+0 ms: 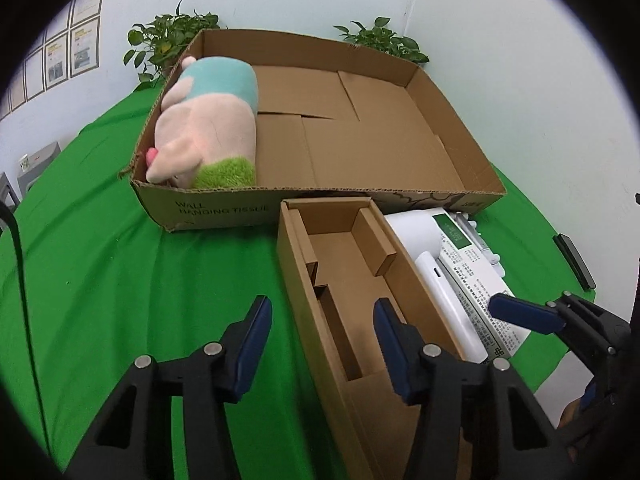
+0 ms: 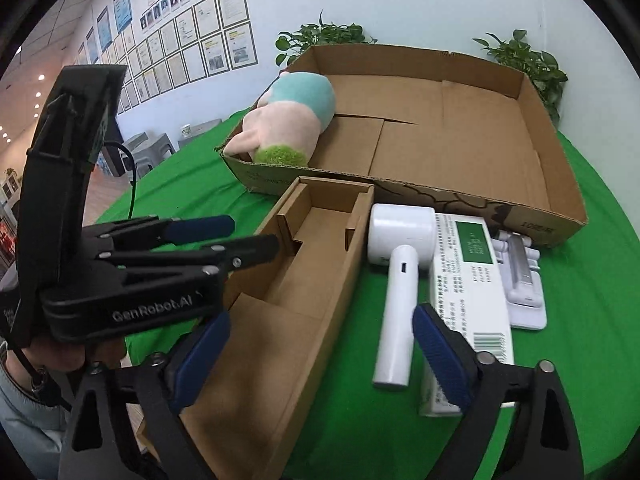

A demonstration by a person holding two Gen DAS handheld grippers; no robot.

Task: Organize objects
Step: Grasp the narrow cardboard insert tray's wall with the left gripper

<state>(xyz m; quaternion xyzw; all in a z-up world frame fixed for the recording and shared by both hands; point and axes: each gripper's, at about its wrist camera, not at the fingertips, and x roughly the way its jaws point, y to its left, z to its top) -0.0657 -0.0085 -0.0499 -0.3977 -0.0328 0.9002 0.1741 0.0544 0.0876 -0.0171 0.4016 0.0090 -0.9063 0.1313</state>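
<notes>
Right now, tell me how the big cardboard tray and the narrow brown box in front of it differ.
The big cardboard tray is wide and shallow; the narrow brown box is long and slim. The tray holds a plush toy at its left end; the narrow box holds nothing but its own cardboard dividers. The tray carries printed lettering on its front wall; the narrow box shows none. Both are open-topped brown cardboard resting on the green cloth.

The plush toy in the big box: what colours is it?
The plush toy is pale pink with a teal band and a fuzzy green end; left wrist view shows it best.
</notes>
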